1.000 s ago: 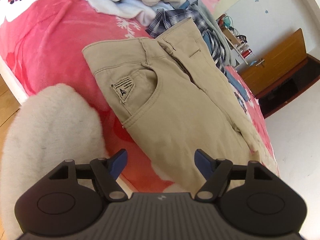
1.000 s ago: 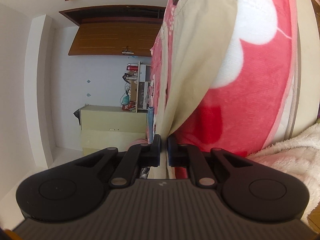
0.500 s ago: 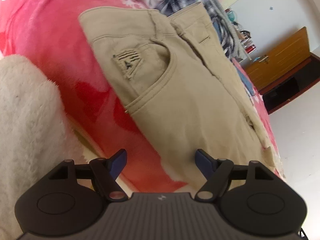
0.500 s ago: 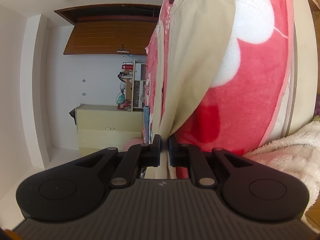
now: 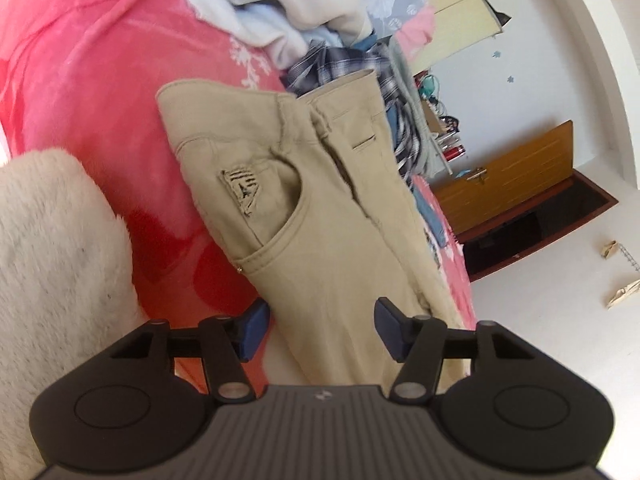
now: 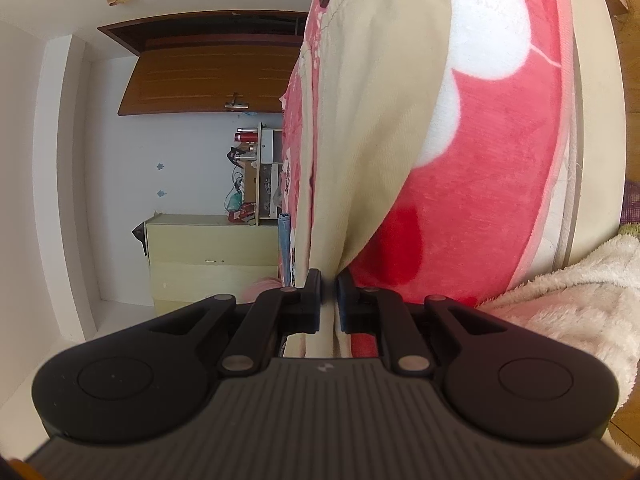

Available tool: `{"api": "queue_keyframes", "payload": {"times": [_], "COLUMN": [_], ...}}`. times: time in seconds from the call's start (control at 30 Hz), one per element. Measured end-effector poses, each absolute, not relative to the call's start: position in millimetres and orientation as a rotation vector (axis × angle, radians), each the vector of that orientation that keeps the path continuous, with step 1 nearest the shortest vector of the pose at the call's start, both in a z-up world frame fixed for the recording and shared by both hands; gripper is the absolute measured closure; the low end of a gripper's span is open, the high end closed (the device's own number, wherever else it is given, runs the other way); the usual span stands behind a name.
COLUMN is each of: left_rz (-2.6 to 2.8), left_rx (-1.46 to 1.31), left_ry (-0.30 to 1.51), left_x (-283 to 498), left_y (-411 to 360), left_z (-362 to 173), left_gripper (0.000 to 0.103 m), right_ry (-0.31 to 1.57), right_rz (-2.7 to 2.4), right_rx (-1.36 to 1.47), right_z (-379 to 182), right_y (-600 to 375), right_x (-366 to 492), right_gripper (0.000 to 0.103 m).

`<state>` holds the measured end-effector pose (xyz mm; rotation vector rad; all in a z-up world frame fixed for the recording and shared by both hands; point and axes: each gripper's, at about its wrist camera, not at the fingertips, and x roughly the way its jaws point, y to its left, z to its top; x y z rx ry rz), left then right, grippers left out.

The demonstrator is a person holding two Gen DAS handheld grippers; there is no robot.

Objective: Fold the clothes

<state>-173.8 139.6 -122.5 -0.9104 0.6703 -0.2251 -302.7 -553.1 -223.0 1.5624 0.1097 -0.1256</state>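
Note:
Beige trousers (image 5: 320,216) lie folded lengthwise on a pink blanket (image 5: 92,80), waistband at the far end and a pocket patch facing up. My left gripper (image 5: 320,330) hovers over the near leg part; its jaws are closing, the cloth lies between the blue fingertips (image 5: 254,326) and the pads do not press on it. In the right wrist view the trousers (image 6: 372,140) stretch away from me, and my right gripper (image 6: 329,292) is shut on the near edge of the beige cloth.
A pile of unfolded clothes (image 5: 288,12), white, plaid and blue, lies beyond the waistband. A fluffy white sleeve (image 5: 52,264) is at the left and another fluffy sleeve (image 6: 576,304) at the right. Wooden furniture (image 5: 508,184) and a pale cabinet (image 6: 212,256) stand by the wall.
The left gripper's blue fingertips have drawn closer together over the trouser leg, and its view has swung across the trousers. The right gripper keeps its grip and has barely moved.

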Motion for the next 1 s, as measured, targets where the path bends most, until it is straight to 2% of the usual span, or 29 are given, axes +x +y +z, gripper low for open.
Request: {"api": "queue_keyframes", "payload": {"times": [0.1, 0.17, 0.23, 0.3, 0.47, 0.77, 0.87, 1.0], "left_rz": [-0.255, -0.277, -0.277, -0.275, -0.276, -0.277, -0.279, -0.285], "left_rx": [-0.901, -0.876, -0.827, -0.793, -0.77, -0.739, -0.723, -0.722], "left_ry": [0.621, 0.583, 0.565, 0.56, 0.533, 0.452, 0.408, 0.348], "left_x": [-174, -173, -172, -168, -159, -137, -127, -110], "left_y": [139, 139, 138, 137, 133, 127, 123, 122], "left_z": [-111, -104, -98, -94, -82, -49, -41, -29], "left_gripper": [0.048, 0.054, 0.076, 0.085, 0.088, 0.093, 0.101, 0.102], "right_ry": [0.106, 0.102, 0.095, 0.092, 0.116, 0.067, 0.058, 0.053], "right_rz": [-0.116, -0.106, -0.091, -0.088, -0.13, -0.134, -0.139, -0.137], "right_rx": [1.545, 1.528, 1.513, 1.488, 1.429, 1.279, 1.223, 1.159], "right_z": [-220, -218, -216, -213, -202, -146, -128, -108], "right_y": [-553, -552, -552, -553, -551, -550, -551, -554], "right_x": [-305, -306, -306, -304, -294, -277, -266, -246], "right_gripper": [0.094, 0.094, 0.094, 0.095, 0.098, 0.099, 0.099, 0.099]}}
